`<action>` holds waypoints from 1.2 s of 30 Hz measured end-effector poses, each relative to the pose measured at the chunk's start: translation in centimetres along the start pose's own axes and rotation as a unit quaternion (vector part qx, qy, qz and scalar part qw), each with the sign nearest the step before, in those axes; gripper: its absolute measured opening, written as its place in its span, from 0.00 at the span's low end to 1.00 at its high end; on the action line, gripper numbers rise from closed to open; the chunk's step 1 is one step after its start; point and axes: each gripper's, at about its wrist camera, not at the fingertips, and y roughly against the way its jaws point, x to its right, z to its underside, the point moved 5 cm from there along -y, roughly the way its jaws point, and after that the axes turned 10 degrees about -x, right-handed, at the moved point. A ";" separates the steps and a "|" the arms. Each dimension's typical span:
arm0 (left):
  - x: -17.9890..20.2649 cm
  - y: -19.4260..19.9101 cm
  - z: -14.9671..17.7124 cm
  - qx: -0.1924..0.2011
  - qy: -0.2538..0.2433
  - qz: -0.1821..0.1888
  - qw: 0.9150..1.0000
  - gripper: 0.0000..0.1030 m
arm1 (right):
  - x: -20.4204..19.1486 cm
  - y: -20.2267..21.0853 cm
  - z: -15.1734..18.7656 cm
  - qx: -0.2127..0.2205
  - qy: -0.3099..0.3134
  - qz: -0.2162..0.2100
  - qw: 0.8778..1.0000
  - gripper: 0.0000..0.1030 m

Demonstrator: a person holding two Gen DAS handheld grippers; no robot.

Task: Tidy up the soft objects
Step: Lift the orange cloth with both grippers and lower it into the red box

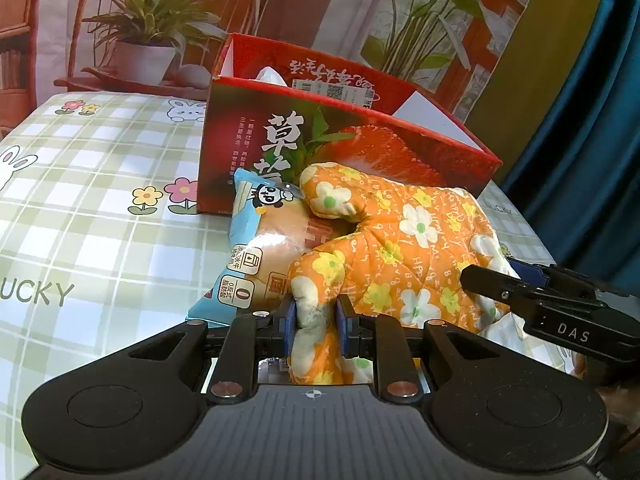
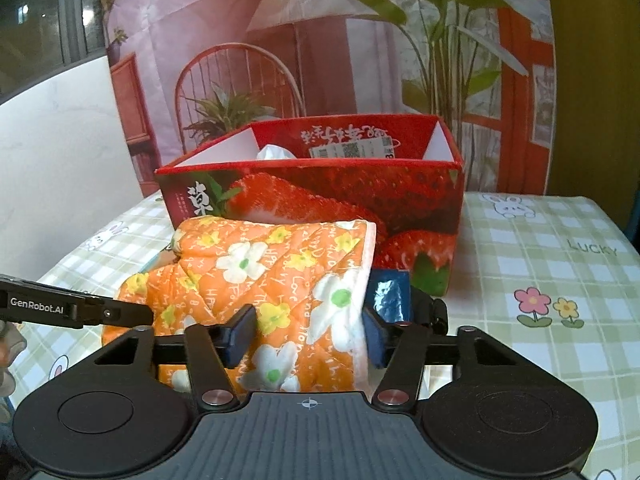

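Note:
An orange flowered oven mitt (image 1: 404, 240) lies on the table in front of a red strawberry box (image 1: 344, 136). My left gripper (image 1: 316, 320) is shut on the mitt's thumb end. My right gripper (image 2: 306, 328) has its jaws wide around the mitt's cuff (image 2: 280, 280), pads beside the cloth; it shows as a black arm at the right of the left wrist view (image 1: 532, 300). A packaged bread bun (image 1: 260, 256) in a blue wrapper lies partly under the mitt. The box (image 2: 320, 200) is open-topped, with white tissue (image 2: 276, 154) inside.
A green checked tablecloth (image 1: 92, 200) with bunnies and flowers covers the table. A small dark blue packet (image 2: 390, 294) lies by the box's front right corner. A printed backdrop of plants and a chair stands behind. A blue curtain (image 1: 592, 160) hangs at the right.

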 end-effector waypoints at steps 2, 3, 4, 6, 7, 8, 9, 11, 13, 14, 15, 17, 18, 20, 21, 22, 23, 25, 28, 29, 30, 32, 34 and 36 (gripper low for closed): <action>0.0 0.0 0.0 0.000 0.001 0.000 1.000 0.21 | 0.1 0.1 0.0 0.001 -0.002 -0.002 1.000 0.40; 0.0 0.0 0.0 0.000 0.000 0.000 1.000 0.21 | 0.2 0.1 0.0 0.002 -0.003 -0.003 1.000 0.37; 0.0 0.0 0.0 0.000 0.000 0.000 1.000 0.21 | 0.3 0.2 -0.1 0.004 -0.004 -0.004 1.000 0.34; 0.0 0.0 0.0 0.000 0.001 0.002 1.000 0.21 | 0.3 0.3 -0.2 0.007 -0.006 -0.006 1.000 0.30; 0.0 0.1 0.1 0.000 0.003 0.002 1.000 0.21 | 0.3 0.4 -0.2 0.008 -0.006 -0.006 1.000 0.27; 0.0 0.1 0.1 0.000 0.004 0.002 1.000 0.21 | 0.3 0.4 -0.2 0.009 -0.006 -0.005 1.000 0.25; -0.1 0.1 0.1 0.000 0.004 0.003 1.000 0.21 | 0.3 0.5 -0.2 0.009 -0.005 -0.006 1.000 0.22; -0.1 0.2 0.1 0.001 0.006 0.003 1.000 0.21 | 0.2 0.6 -0.3 0.010 -0.004 -0.007 1.000 0.18; -0.1 0.2 0.1 0.001 0.009 0.003 1.000 0.21 | 0.1 0.7 -0.4 0.011 -0.002 -0.007 1.000 0.12; -0.1 0.2 0.1 0.001 0.010 0.002 1.000 0.21 | 0.0 0.7 -0.5 0.012 0.001 -0.008 1.000 0.12; -0.1 0.2 0.2 0.001 0.010 0.002 1.000 0.21 | -0.2 0.8 -0.5 0.013 0.003 -0.010 1.000 0.12; 0.0 0.3 0.2 0.001 0.010 0.000 1.000 0.21 | -0.7 0.8 -0.5 0.013 0.010 -0.013 1.000 0.11; 0.0 0.3 0.2 0.001 0.009 -0.001 1.000 0.21 | -0.9 0.9 -0.6 0.013 0.014 -0.014 1.000 0.11; 0.1 0.4 0.2 0.002 0.009 -0.004 1.000 0.21 | -1.3 0.9 -0.6 0.015 0.023 -0.017 0.999 0.10; 0.1 0.5 0.2 0.002 0.009 -0.004 1.000 0.21 | -1.5 1.0 -0.6 0.015 0.028 -0.019 0.999 0.10; 0.2 0.7 0.1 0.004 0.008 -0.004 1.000 0.21 | -1.7 1.1 -0.7 0.017 0.032 -0.020 0.999 0.09; 0.2 0.9 0.1 0.007 0.006 -0.004 1.000 0.21 | -1.8 1.2 -0.8 0.019 0.037 -0.020 0.999 0.09; 0.3 1.3 -0.1 0.017 0.004 -0.002 1.000 0.21 | -2.0 1.5 -1.1 0.025 0.044 -0.019 0.999 0.08; 0.6 2.2 -0.7 0.034 0.000 0.000 0.999 0.20 | -2.1 2.2 -1.7 0.042 0.055 -0.013 0.998 0.07; 0.7 2.6 -1.0 0.040 -0.002 0.000 0.999 0.20 | -2.1 2.5 -2.0 0.047 0.055 -0.013 0.997 0.07; 0.9 3.0 -1.3 0.048 -0.006 0.001 0.999 0.19 | -2.0 2.8 -2.3 0.053 0.057 -0.013 0.997 0.07; 1.2 3.9 -2.0 0.065 -0.016 -0.001 0.998 0.19 | -2.0 3.3 -2.9 0.064 0.061 -0.013 0.996 0.07; 1.7 4.7 -2.8 0.080 -0.029 -0.004 0.996 0.19 | -2.0 3.9 -3.6 0.076 0.065 -0.014 0.995 0.07; 2.2 5.4 -3.8 0.095 -0.043 -0.007 0.995 0.19 | -1.9 4.4 -4.7 0.088 0.065 -0.017 0.994 0.07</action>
